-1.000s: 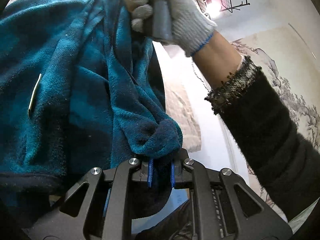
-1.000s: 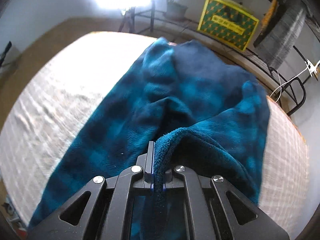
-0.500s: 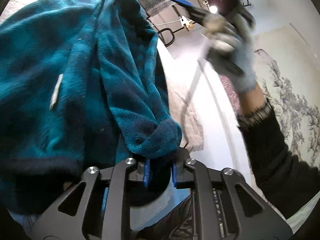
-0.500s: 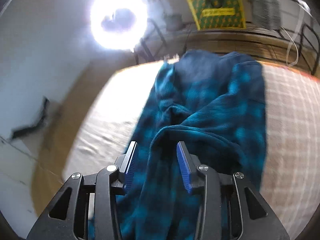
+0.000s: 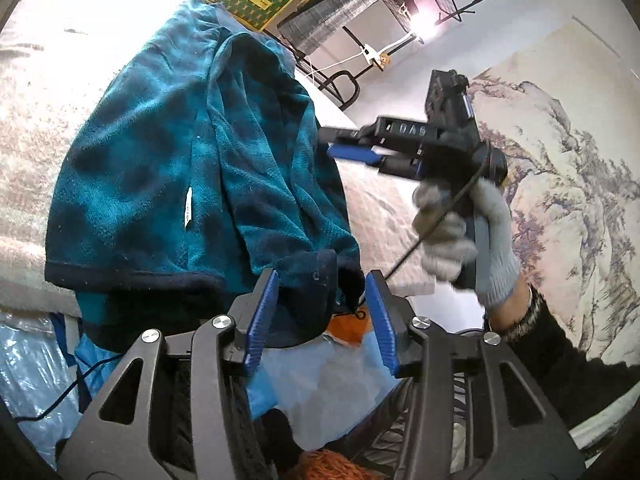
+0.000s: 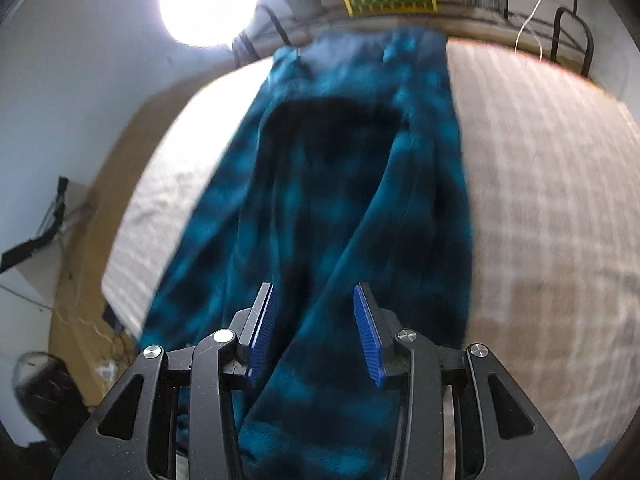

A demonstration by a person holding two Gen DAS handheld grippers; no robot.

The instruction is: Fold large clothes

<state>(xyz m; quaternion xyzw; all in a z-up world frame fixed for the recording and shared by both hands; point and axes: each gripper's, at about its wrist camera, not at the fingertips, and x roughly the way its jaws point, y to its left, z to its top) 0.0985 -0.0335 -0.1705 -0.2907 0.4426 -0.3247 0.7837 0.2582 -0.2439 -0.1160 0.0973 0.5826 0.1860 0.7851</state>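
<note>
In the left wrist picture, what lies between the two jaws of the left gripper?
The dark cuff of the blue fleece garment lies between the open jaws, unclamped, in the left wrist view.

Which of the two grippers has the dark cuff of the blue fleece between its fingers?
The left gripper: the dark cuff sits between its open fingers. The right gripper is off the fleece garment.

A hand-held gripper [image 6: 316,330], jaws spread apart, hovers above a teal-and-navy plaid fleece garment [image 6: 332,200] lying lengthwise on a pale checked bed [image 6: 540,208]. A bright lamp [image 6: 208,0] glares above.
</note>
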